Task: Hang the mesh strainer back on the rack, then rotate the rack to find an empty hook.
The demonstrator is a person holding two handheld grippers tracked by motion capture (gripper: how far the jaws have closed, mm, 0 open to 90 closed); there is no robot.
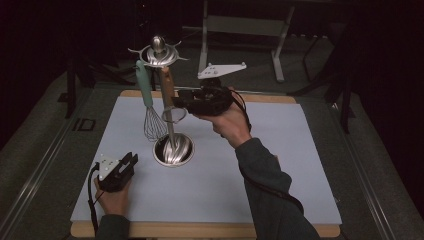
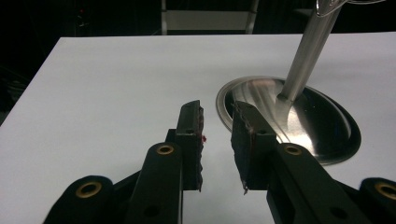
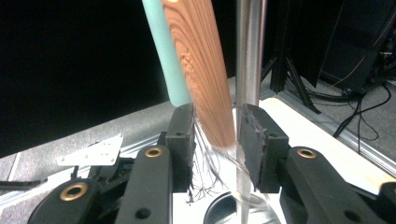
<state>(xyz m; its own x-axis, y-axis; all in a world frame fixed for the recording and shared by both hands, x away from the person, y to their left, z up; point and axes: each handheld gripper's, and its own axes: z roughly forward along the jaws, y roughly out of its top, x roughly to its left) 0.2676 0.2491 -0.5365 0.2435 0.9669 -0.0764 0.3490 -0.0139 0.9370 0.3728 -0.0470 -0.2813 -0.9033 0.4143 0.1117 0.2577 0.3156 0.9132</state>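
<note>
Right fingers (image 3: 215, 140) straddle wooden handle (image 3: 201, 70), left fingers (image 2: 217, 140) spread; white mat (image 1: 210, 185), dark room.

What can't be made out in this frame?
- Whether the right gripper presses the wooden handle: right gripper view, small gaps and blur beside the handle.
- How the wooden handle's utensil ends: high view, too small, behind the stand's pole.
- Top of the stand: left gripper view, cut off by the upper edge.
</note>
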